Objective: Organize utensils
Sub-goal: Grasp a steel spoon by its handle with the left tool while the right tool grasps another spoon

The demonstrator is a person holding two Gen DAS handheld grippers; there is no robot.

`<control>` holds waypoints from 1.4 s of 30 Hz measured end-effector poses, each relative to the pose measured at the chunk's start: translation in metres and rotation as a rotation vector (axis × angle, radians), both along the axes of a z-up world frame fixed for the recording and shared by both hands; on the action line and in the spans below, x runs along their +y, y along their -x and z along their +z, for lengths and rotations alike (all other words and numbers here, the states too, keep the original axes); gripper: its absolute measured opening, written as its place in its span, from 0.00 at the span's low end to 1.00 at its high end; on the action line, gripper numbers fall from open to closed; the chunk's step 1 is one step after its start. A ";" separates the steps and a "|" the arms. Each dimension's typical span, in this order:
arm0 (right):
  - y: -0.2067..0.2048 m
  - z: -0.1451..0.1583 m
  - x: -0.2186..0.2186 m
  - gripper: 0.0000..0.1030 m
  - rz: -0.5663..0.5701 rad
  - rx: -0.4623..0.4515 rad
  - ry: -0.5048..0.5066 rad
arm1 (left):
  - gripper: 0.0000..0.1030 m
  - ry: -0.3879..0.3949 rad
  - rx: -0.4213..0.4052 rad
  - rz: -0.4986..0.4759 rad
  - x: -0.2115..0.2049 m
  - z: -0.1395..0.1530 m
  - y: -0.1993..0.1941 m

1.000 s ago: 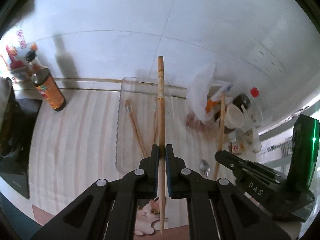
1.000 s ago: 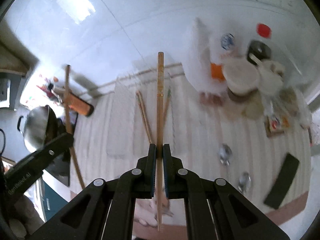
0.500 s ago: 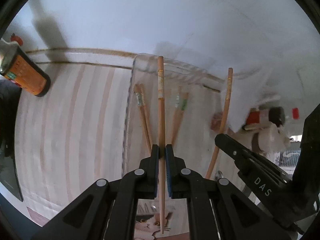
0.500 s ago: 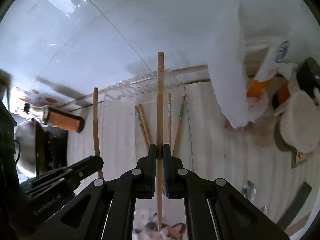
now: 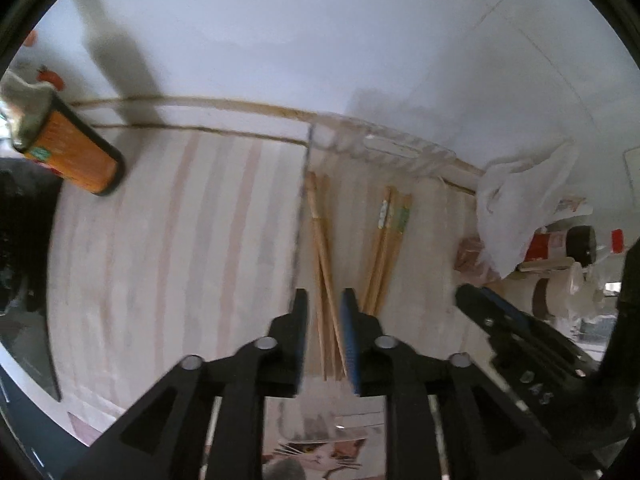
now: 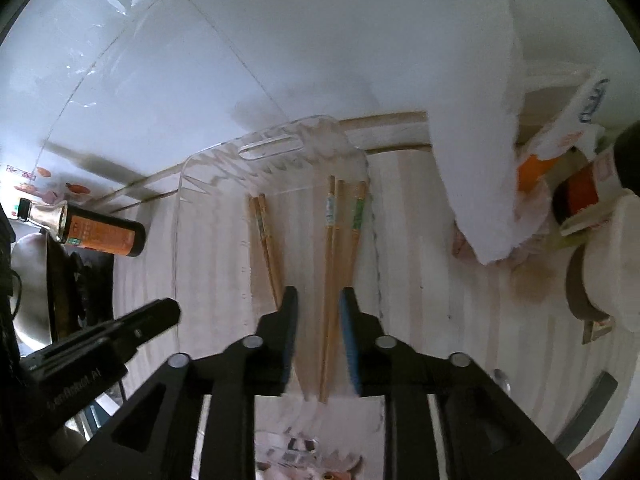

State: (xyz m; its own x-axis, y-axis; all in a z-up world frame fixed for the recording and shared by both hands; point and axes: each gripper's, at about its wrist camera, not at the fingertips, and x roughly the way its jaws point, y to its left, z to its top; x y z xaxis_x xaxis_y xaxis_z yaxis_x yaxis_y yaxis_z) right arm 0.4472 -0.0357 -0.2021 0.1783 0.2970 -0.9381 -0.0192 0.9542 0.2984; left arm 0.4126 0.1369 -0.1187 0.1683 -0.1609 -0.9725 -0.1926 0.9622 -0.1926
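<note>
A clear plastic tray lies on the striped counter by the wall. In it are two bundles of wooden chopsticks, a left bundle and a right bundle. My left gripper points down over the left bundle. Its jaws are opening and the sticks lie loose between them, untouched by the pads. My right gripper hangs over the right bundle, jaws also opening, with the sticks lying free in the gap. Each gripper shows in the other's view, the right gripper and the left gripper.
An orange-labelled bottle stands left of the tray, with a dark stove and pan beyond. A white plastic bag and several jars crowd the right. A spoon lies front right. A cat-print mat is nearest.
Both grippers came down over the tray, each shut on one chopstick. Their jaws have since parted, and both chopsticks now lie in the tray with the others.
</note>
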 end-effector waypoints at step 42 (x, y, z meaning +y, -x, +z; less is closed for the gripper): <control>0.248 -0.105 -0.087 0.07 -0.152 0.117 0.246 | 0.85 -0.257 0.057 0.002 0.037 -0.102 0.251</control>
State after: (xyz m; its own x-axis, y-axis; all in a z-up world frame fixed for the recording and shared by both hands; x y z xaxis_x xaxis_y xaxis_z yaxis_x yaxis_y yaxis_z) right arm 0.1995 -0.1226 -0.3070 0.0896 0.0366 -0.9953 0.1497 0.9875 0.0498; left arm 0.1617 0.1739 -0.2211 0.1119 0.0927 -0.9894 -0.1980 0.9778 0.0692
